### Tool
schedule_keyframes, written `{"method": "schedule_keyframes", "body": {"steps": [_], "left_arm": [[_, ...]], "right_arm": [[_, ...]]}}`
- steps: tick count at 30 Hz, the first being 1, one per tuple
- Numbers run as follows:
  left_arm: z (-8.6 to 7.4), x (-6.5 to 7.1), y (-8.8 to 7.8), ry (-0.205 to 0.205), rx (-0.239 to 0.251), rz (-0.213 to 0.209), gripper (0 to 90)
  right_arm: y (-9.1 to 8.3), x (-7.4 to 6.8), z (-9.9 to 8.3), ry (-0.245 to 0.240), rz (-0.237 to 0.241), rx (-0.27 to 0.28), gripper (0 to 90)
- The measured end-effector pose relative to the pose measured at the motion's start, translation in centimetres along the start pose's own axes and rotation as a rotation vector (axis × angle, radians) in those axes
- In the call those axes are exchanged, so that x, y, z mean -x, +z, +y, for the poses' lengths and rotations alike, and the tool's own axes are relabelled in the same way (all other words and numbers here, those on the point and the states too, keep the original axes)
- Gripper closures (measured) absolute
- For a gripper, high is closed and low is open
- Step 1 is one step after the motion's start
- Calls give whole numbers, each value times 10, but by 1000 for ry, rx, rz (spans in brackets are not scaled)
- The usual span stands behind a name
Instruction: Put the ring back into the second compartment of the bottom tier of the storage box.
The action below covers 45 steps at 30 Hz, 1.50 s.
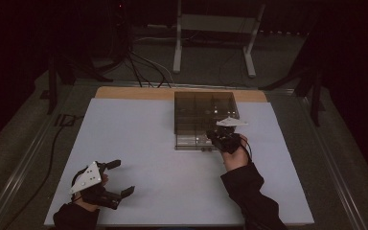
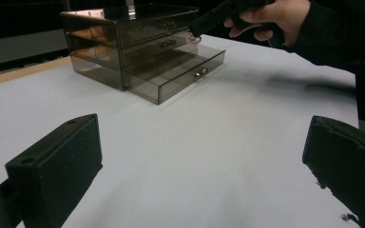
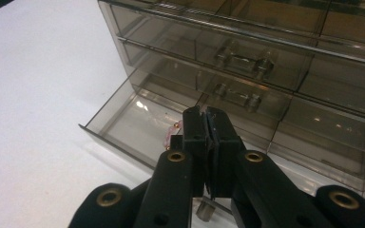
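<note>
A smoky see-through drawer unit (image 1: pixel 203 109) (image 2: pixel 123 42) (image 3: pixel 266 57) stands at the back middle of the white table. Its bottom drawer (image 1: pixel 189 143) (image 2: pixel 171 78) (image 3: pixel 128 126) is pulled out; the two drawers above it are closed. My right gripper (image 1: pixel 214 136) (image 3: pixel 206 116) hangs over the open drawer's right part, jaws pressed together on a small pink object (image 3: pixel 173 130) that pokes out at their left side. The left gripper view also shows it (image 2: pixel 197 28), held by a hand. My left gripper (image 1: pixel 123 177) (image 2: pixel 204 156) rests open near the front left, nothing between its jaws.
The white table sheet (image 1: pixel 172 182) has a wooden edge (image 1: pixel 134 92) at the back. Beyond it are a white metal stand (image 1: pixel 215 28) and cables (image 1: pixel 139 67) on the floor. A dark sleeve (image 1: pixel 249 196) crosses the front right of the table.
</note>
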State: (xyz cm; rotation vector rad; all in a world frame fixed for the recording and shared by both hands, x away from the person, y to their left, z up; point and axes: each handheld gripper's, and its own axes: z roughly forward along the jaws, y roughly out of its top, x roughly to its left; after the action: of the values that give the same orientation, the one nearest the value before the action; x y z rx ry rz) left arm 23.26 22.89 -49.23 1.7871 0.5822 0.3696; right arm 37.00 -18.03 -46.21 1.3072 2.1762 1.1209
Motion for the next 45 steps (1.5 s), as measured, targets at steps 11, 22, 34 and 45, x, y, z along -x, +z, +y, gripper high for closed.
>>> {"method": "schedule_keyframes", "body": {"steps": [11, 22, 34, 45], "left_arm": [[0, 0, -1, 0, 3, -2, 5], [0, 0, -1, -2, 3, -3, 5], [0, 0, 0, 2, 1, -3, 5], [0, -1, 0, -1, 3, -3, 5]], "right_arm": [[10, 6, 1, 20, -16, -18, 882], [20, 12, -1, 39, -11, -42, 881], [30, 16, -8, 65, -13, -79, 878], [38, 15, -10, 54, -27, -94, 874]]}}
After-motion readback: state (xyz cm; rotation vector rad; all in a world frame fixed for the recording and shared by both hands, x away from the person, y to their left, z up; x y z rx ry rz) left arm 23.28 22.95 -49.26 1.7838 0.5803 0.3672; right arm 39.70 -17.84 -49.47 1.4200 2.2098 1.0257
